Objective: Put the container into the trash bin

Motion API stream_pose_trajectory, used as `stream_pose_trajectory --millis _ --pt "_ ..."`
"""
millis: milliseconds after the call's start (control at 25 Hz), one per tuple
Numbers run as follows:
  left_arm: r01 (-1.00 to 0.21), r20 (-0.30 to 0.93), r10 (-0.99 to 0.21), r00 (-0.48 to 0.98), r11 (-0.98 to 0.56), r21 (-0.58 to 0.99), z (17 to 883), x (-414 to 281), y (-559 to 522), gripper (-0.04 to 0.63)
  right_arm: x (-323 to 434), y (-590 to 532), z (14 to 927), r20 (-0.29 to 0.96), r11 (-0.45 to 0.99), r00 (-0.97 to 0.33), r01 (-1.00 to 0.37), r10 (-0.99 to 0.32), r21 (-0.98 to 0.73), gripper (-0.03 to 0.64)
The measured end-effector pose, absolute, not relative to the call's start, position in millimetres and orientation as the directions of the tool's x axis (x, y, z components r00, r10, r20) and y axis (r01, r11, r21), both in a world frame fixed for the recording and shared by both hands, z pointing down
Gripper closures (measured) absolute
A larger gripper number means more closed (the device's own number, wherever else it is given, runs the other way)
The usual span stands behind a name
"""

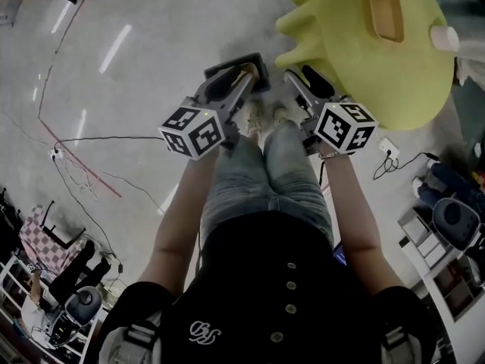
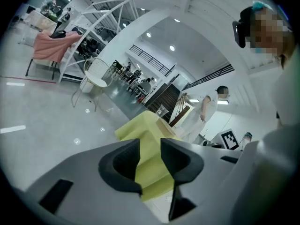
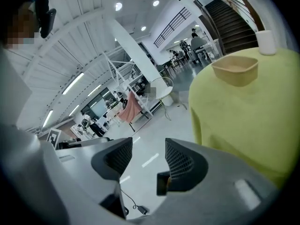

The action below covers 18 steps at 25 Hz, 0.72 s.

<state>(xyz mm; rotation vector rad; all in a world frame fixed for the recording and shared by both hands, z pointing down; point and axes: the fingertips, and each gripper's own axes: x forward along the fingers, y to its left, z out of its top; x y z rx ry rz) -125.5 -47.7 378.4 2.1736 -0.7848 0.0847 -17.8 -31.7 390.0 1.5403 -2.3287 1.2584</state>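
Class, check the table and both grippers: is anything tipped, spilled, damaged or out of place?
Nothing stands out. The tan container sits upright on the yellow-green tablecloth, with a white cup upright near it and no spill. The left gripper and right gripper are open and empty.

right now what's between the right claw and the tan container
Bare floor, then the yellow tablecloth the container sits on, in the right gripper view.

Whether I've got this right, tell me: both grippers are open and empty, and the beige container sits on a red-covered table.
Colour is wrong: the table under the beige container is yellow-green-covered, per the right gripper view. The left gripper and right gripper are indeed open and empty.
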Motion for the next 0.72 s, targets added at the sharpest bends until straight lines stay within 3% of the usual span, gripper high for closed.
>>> stream_pose_trajectory --millis 400,720 --pt "-0.403 0.160 -0.396 0.904 -0.666 0.627 309.2 -26.5 -19.8 0.460 50.6 5.8 314.2 0.376 0.204 -0.475 -0.794 -0.795 -0.572 0.410" --pt "-0.269 0.111 -0.255 0.961 -0.753 0.600 275.1 24.0 9.7 0.489 83.0 16.2 276.5 0.308 0.163 -0.406 -0.793 -0.860 -0.587 0.535"
